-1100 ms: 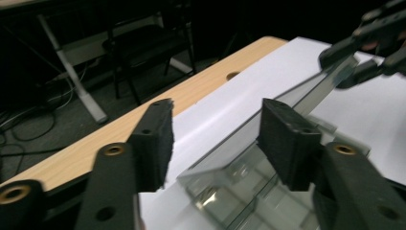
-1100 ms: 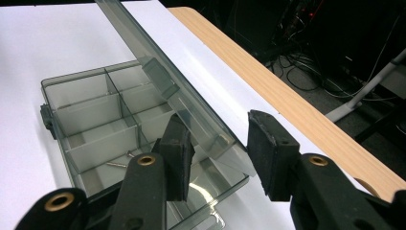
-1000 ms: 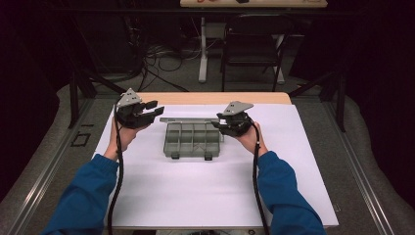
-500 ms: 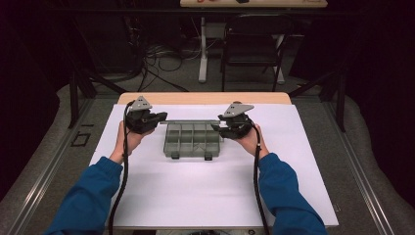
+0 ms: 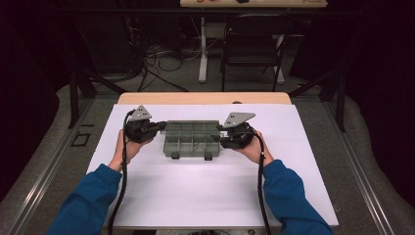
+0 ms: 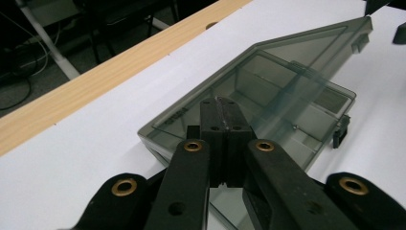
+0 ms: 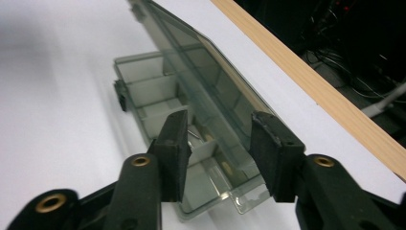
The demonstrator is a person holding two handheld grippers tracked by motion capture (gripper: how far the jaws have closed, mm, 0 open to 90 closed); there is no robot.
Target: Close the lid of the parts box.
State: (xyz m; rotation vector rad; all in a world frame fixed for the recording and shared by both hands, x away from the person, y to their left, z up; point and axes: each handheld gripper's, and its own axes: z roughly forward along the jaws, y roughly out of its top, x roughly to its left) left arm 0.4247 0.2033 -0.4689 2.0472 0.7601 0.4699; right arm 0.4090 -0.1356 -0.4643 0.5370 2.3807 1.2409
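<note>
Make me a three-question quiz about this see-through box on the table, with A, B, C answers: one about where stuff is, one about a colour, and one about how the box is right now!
1. Where is the organiser box?
A. On the floor
B. On the white sheet between the two grippers
C. On the chair

2. What colour are the person's sleeves?
A. Blue
B. Red
C. Yellow

3. How is the box's lid?
A. Taken off and laid aside
B. Flat and latched
C. Raised partway, tilted over the compartments

Answers:
1 B: the high view shows it on the sheet, with the left gripper at one end and the right gripper at the other.
2 A: both forearms wear blue.
3 C: both gripper views show the lid slanting up above the open tray.
</note>
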